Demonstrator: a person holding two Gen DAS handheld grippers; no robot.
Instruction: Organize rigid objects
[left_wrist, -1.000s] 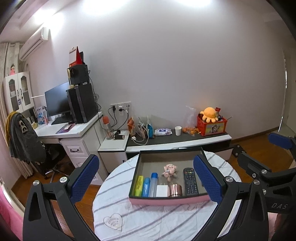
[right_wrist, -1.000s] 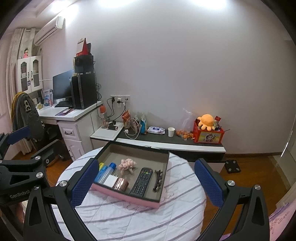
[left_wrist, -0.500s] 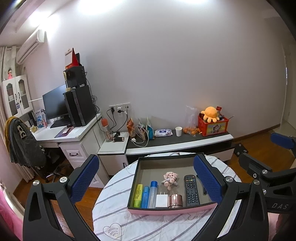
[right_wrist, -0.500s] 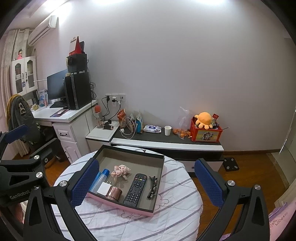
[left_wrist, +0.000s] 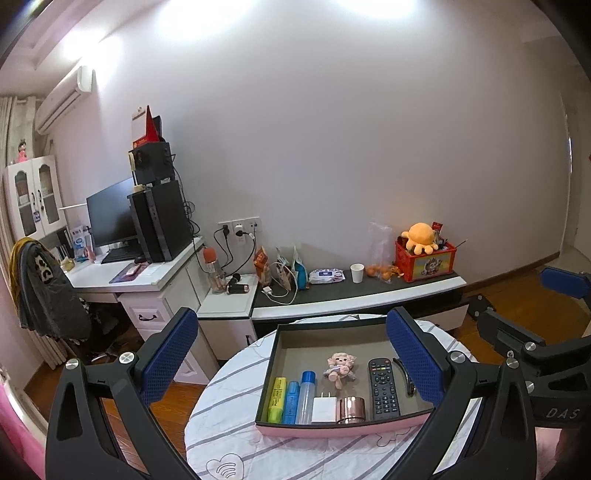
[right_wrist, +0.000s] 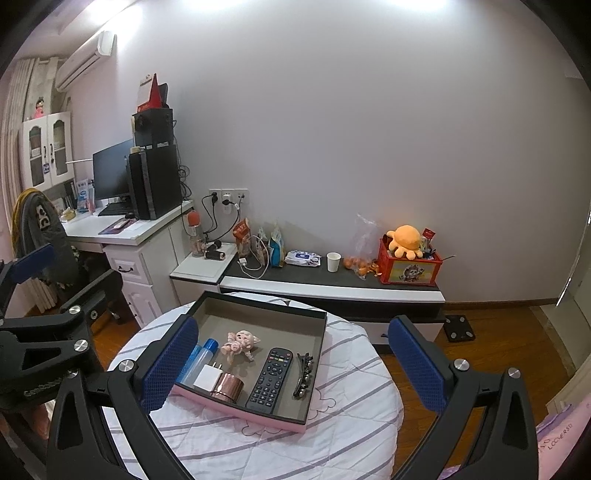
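Observation:
A pink-walled tray (left_wrist: 332, 430) (right_wrist: 258, 419) sits on a round table with a striped cloth (left_wrist: 243, 435) (right_wrist: 351, 406). In it lie a yellow highlighter (left_wrist: 277, 398), a blue highlighter (left_wrist: 291, 402), a blue-capped tube (left_wrist: 306, 395) (right_wrist: 201, 360), a white charger (left_wrist: 324, 408) (right_wrist: 208, 376), a copper cup (left_wrist: 351, 408) (right_wrist: 227, 386), a pink doll (left_wrist: 340, 367) (right_wrist: 240, 343), a black remote (left_wrist: 383, 386) (right_wrist: 269, 378) and a hair clip (left_wrist: 404, 374) (right_wrist: 303, 374). My left gripper (left_wrist: 293, 354) and right gripper (right_wrist: 291, 362) are open and empty, held back above the table's near side.
A low cabinet (right_wrist: 332, 286) behind the table holds snacks, a paper cup (right_wrist: 333, 261) and a red box with an orange plush (right_wrist: 404, 254). A white desk (left_wrist: 136, 280) with a monitor and a chair stands at the left. There is wooden floor on the right.
Both grippers have drawn back and risen a little; the tray looks smaller and lower in both views. Both stay open and empty.

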